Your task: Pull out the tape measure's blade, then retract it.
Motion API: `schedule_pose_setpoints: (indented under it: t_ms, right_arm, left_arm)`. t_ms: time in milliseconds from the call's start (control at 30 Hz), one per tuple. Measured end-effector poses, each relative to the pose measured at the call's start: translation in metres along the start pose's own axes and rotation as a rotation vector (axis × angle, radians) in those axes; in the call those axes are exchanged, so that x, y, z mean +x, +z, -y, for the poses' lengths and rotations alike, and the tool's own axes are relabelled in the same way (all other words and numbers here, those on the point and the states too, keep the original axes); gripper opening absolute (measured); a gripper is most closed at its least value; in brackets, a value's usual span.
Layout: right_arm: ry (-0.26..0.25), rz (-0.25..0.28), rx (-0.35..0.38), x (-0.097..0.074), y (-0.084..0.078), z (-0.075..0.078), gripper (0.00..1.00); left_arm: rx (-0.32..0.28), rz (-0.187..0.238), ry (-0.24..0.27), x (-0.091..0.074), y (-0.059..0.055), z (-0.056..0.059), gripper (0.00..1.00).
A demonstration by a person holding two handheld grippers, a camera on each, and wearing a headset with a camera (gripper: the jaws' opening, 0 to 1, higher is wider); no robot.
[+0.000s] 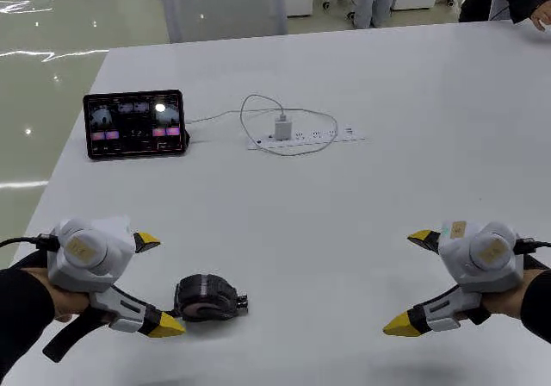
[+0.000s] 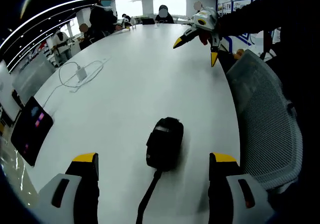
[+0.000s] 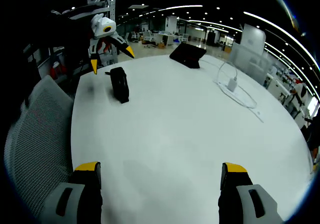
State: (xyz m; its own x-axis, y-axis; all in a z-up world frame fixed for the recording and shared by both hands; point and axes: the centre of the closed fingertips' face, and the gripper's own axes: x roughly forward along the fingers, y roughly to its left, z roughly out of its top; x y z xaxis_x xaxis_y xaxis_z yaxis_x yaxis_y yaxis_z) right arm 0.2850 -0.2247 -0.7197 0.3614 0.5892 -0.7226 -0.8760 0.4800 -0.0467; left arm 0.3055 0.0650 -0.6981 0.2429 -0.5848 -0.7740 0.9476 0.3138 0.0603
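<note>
White table (image 1: pixel 362 222) — tape measure (image 1: pixel 207 297), tablet (image 1: pixel 135 124), power strip (image 1: pixel 343 134), charger (image 1: pixel 282 128).

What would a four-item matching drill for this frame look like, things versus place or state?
Things:
1 tape measure
2 tablet
3 white charger
4 right tongs

Places or states:
A far left, screen lit
B open over bare table
C plugged into the power strip
D lying just ahead of the open left tongs

Pairs: 1-D, 2-A, 3-C, 4-B
</note>
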Motion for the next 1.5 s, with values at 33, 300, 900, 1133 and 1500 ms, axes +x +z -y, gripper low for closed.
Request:
schedule_pose_setpoints:
  t_ms: [33,300,900,1133,1500]
  right_arm:
    - [0.002,0.000,-0.004,0.002,0.002,0.000,0.99]
    - [0.031,-0.013,-0.006,0.016,0.010,-0.002,0.99]
    - [0.126,-0.052,-0.047,0.045,0.018,-0.023,0.99]
    - [0.161,-0.030,-0.094,0.057,0.032,-0.033,0.99]
    - [0.189,-0.036,-0.137,0.072,0.048,-0.043,0.99]
  left_arm:
    - [0.011,-0.012,-0.010,0.003,0.001,0.001,0.88]
    - [0.065,-0.063,-0.040,0.018,-0.001,0.005,0.85]
    - [0.124,-0.140,-0.072,0.038,0.002,0.013,0.67]
    - [0.146,-0.178,-0.091,0.046,-0.003,0.016,0.56]
    - [0.171,-0.187,-0.095,0.051,0.002,0.016,0.49]
